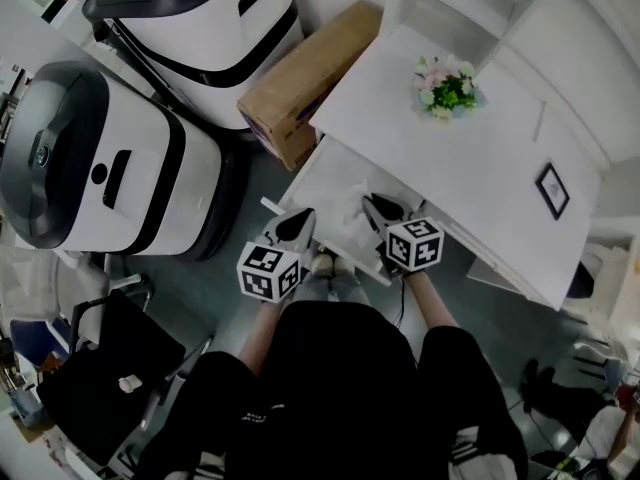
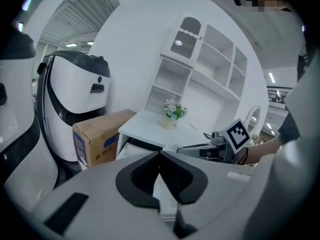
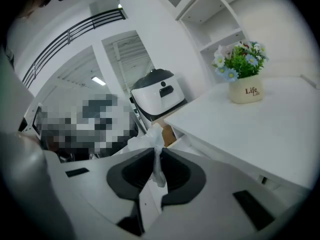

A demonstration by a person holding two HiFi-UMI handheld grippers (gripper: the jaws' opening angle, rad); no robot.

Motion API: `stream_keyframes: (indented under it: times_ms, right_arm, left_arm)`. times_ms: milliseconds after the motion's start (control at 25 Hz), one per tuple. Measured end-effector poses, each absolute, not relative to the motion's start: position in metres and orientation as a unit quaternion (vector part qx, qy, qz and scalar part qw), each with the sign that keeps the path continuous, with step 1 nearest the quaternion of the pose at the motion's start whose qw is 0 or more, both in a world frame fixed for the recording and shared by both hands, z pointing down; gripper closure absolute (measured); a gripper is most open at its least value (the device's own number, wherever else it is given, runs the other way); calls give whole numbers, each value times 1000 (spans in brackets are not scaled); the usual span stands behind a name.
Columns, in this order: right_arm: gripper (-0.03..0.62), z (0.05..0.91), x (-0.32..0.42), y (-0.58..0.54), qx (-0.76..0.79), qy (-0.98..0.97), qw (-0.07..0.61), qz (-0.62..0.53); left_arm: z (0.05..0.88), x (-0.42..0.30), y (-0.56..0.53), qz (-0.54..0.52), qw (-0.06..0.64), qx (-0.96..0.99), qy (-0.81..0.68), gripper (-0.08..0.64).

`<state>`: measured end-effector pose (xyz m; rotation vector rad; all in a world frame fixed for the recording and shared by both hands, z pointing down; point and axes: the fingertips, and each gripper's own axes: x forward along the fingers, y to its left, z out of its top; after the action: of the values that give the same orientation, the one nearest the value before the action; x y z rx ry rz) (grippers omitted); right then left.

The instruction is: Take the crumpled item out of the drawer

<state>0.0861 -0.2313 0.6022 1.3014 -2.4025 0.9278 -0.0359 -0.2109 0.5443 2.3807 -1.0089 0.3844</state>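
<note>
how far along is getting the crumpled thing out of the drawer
Done: the drawer under the white table stands open, and the right hand-held gripper is shut on the crumpled white item. In hand: the item hangs pinched between its jaws, over the open drawer. The left hand-held gripper is shut and empty beside it. Left: carrying the item clear of the drawer.
</note>
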Motion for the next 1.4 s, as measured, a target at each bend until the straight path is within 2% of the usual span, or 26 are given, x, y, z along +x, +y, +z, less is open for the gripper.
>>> stream_keyframes:
  times_ms: [400, 840, 1400]
  right_arm:
    - [552, 536, 99, -225, 459, -835, 51, 298]
    - [552, 461, 117, -234, 476, -849, -32, 227]
    - [552, 400, 131, -237, 490, -856, -83, 139]
  left_arm:
    - [498, -42, -215, 109, 225, 891, -379, 563]
    - [443, -50, -229, 50, 166, 900, -399, 563]
    - [398, -75, -236, 10, 102, 895, -434, 563]
